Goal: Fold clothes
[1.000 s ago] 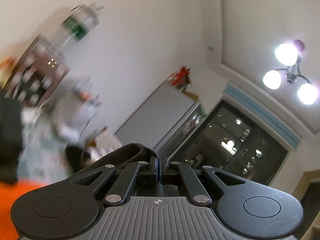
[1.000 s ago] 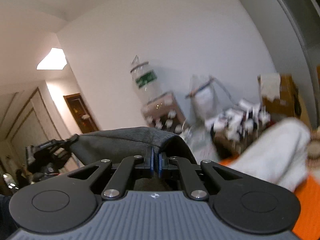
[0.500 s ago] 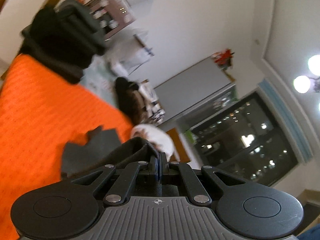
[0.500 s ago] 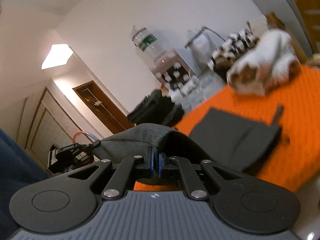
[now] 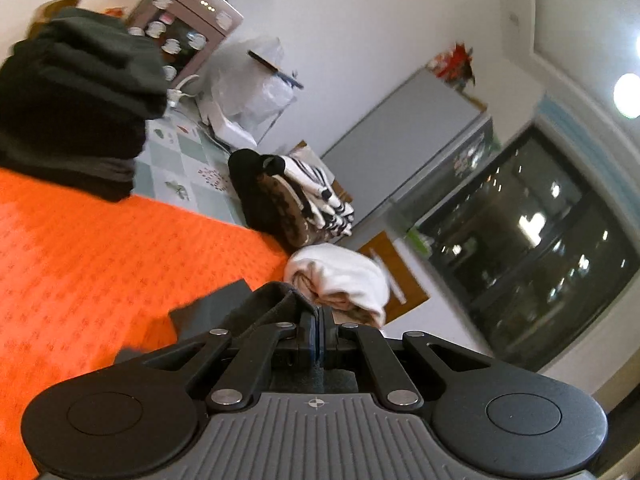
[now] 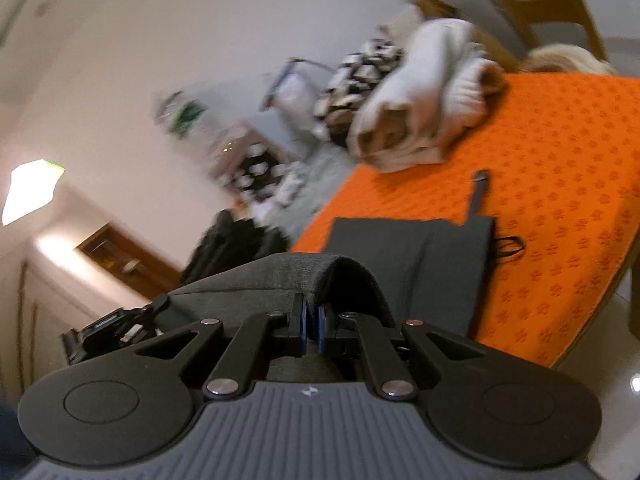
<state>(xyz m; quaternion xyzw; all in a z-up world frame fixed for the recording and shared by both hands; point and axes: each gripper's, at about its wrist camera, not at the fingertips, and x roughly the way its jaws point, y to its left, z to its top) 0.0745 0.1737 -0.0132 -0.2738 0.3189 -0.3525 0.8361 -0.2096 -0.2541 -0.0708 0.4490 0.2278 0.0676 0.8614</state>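
- Charcoal-grey knit fabric, a dark grey garment (image 6: 412, 256), was pinched at one edge between the closed jaws of the right gripper (image 6: 311, 330), its fold arching up over the fingertips.
- Beyond those jaws the rest of the dark grey garment lay flat on the orange patterned table cover (image 6: 560, 184), with a thin black drawstring loop (image 6: 508, 246) sticking out at its right edge.
- Further ahead and to the right of the right jaws sat a rolled white and tan fleece bundle (image 6: 424, 108) on the orange cover, with a black-and-white striped garment (image 6: 360, 76) just behind it.
- To the left of the right jaws, past the cover's edge, a dark heap of black clothing (image 6: 232, 244) showed, blurred.
- On the other side, the left gripper (image 5: 320, 330) had its jaws closed on another edge of the same dark grey garment (image 5: 264, 304), which bunched up just ahead and left of the fingertips.
- Ahead of the left jaws a corner of the garment rested on the orange cover (image 5: 100, 264).
- Just beyond the left jaws the white and tan bundle (image 5: 340, 280) lay, and the striped garment (image 5: 316, 196) sat behind it on a dark brown one.
- Far ahead and left of the left jaws, the stack of black folded clothes (image 5: 76, 96) rested at the cover's far edge.
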